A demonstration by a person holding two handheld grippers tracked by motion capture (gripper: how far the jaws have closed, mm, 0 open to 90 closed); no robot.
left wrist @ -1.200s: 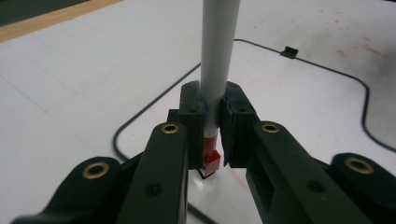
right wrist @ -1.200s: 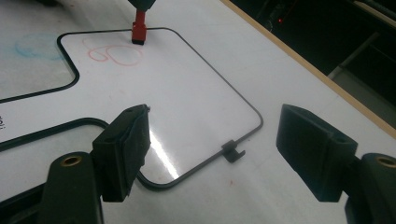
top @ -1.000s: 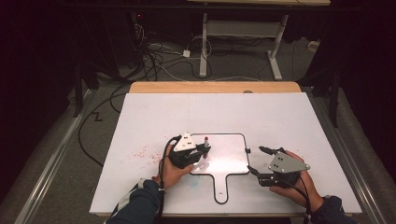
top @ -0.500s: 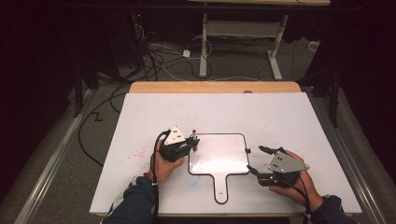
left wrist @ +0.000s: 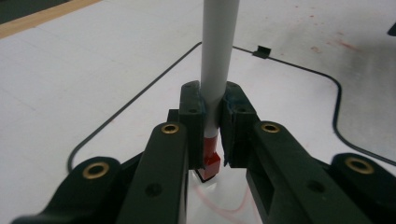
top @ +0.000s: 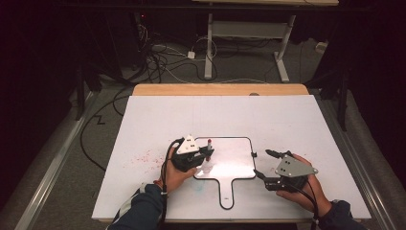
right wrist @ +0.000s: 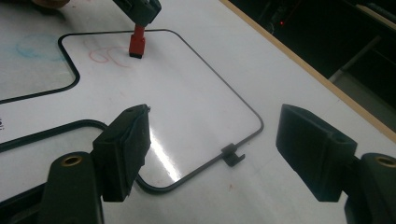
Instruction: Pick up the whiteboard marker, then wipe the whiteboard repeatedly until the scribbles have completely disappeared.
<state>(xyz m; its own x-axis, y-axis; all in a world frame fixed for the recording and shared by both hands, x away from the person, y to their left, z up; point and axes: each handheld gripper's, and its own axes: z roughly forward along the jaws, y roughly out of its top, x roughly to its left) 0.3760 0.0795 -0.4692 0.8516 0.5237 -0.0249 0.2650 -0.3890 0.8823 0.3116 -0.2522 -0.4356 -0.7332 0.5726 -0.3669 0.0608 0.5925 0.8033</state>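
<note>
A small black-rimmed whiteboard [top: 234, 160] with a handle lies on the white table, handle toward the person. My left gripper [top: 207, 154] is shut on a white marker [top: 209, 143] over the board's left part. In the left gripper view the pads [left wrist: 194, 116] clamp the marker's barrel [left wrist: 217, 60] just above its red end [left wrist: 210, 156]. That red end [right wrist: 137, 44] stands on the board beside red loops [right wrist: 107, 56]. My right gripper [top: 264, 163] is open at the board's right edge. Its fingers [right wrist: 128, 144] straddle the board's corner without touching it.
A small clip [right wrist: 232, 156] sits on the board's rim between the right jaws. Red specks [top: 143, 155] and a faint blue ring [right wrist: 35, 46] mark the white table top [top: 239, 115]. A wooden edge [top: 220, 89] runs along the far side, with cables on the floor beyond.
The left gripper with the marker slid left along the board's left edge, then came back a little to the right. The right hand has kept still.
</note>
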